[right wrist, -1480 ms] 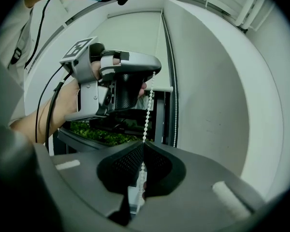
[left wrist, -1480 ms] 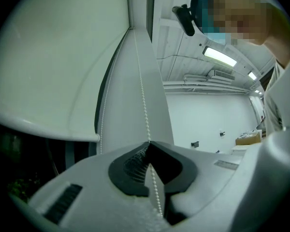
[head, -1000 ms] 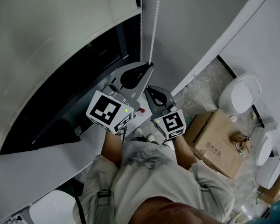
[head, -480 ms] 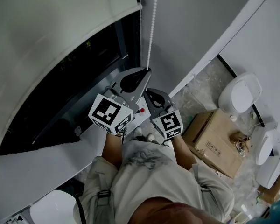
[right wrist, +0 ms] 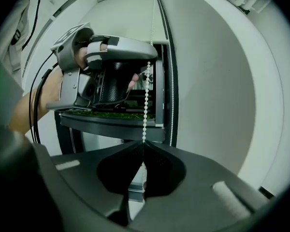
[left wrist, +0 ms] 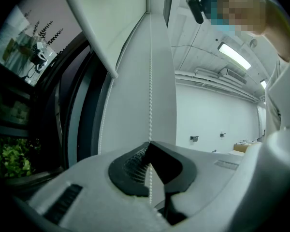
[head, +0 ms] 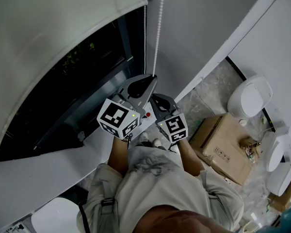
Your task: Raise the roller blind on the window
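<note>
The white roller blind (head: 53, 38) covers the upper left of the window, its bottom bar (left wrist: 94, 37) slanting across the left gripper view. Two strands of a white bead chain (head: 157, 38) hang beside the frame. My left gripper (head: 153, 77) is shut on the nearer strand (left wrist: 150, 81), which runs straight down between its pads. Just below it, my right gripper (head: 153, 97) is shut on the same strand (right wrist: 146, 105). In the right gripper view the left gripper (right wrist: 152, 58) sits right above mine on the chain. The free strand (right wrist: 172, 95) hangs beside the frame.
Dark window glass (head: 72, 81) and a white sill (head: 48, 164) lie to the left, with green plants (left wrist: 12, 153) outside. On the floor to the right are a cardboard box (head: 228, 147) and several white ceramic fixtures (head: 250, 97). A white wall (head: 208, 18) rises right of the chain.
Both grippers have moved down together with the chain held. The blind's bottom edge has risen, and more dark glass shows beneath it.
</note>
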The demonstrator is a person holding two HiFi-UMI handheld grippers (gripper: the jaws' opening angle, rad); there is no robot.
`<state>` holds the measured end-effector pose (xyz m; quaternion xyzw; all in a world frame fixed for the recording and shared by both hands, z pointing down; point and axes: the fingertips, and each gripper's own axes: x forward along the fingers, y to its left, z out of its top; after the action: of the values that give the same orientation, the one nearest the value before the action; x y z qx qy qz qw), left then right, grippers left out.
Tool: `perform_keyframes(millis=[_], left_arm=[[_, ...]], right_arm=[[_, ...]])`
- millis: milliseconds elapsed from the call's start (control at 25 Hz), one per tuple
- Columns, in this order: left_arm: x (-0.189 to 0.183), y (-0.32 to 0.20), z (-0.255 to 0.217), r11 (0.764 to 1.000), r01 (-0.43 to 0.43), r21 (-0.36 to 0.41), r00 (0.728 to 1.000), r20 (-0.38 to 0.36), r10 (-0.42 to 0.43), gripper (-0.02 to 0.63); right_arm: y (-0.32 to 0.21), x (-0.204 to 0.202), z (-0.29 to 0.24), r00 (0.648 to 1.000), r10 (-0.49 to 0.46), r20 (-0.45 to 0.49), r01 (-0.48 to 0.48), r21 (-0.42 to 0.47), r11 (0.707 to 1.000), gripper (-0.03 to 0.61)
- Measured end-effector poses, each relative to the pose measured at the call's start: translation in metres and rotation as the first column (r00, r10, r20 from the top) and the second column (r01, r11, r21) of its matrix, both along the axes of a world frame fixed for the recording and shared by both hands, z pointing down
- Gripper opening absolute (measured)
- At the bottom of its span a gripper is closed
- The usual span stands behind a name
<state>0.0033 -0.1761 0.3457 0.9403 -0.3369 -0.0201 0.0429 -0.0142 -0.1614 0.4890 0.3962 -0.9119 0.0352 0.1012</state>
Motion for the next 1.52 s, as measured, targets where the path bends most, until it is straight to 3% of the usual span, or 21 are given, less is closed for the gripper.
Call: perform_keyframes(millis=[600,1000,1280,1520], left_arm=[[0.0,0.004,0.044,0.996,0.0,-0.086,1.0,0.021,0.002,0.008],[0.0,0.005,0.046,0.996,0.006,-0.087,1.0,0.013,-0.005,0.009],[-0.005,0.001,0.045,0.996,0.02,-0.085,1.0,0.012,-0.019,0.009],[-0.008,-0.001,0.045,0.996,0.026,-0.084,1.0,0.011,-0.025,0.009]], right_arm=[[0.002,0.004,0.044,1.0,-0.001,-0.026,-0.001,-0.084,0.996,0.011],[0.008,0.004,0.044,0.999,0.022,-0.032,-0.024,-0.067,0.998,0.017],[0.013,0.012,0.019,1.0,0.027,-0.015,-0.028,-0.033,0.999,0.051],[0.014,0.022,-0.045,0.997,0.037,0.072,-0.042,0.068,0.997,0.061]])
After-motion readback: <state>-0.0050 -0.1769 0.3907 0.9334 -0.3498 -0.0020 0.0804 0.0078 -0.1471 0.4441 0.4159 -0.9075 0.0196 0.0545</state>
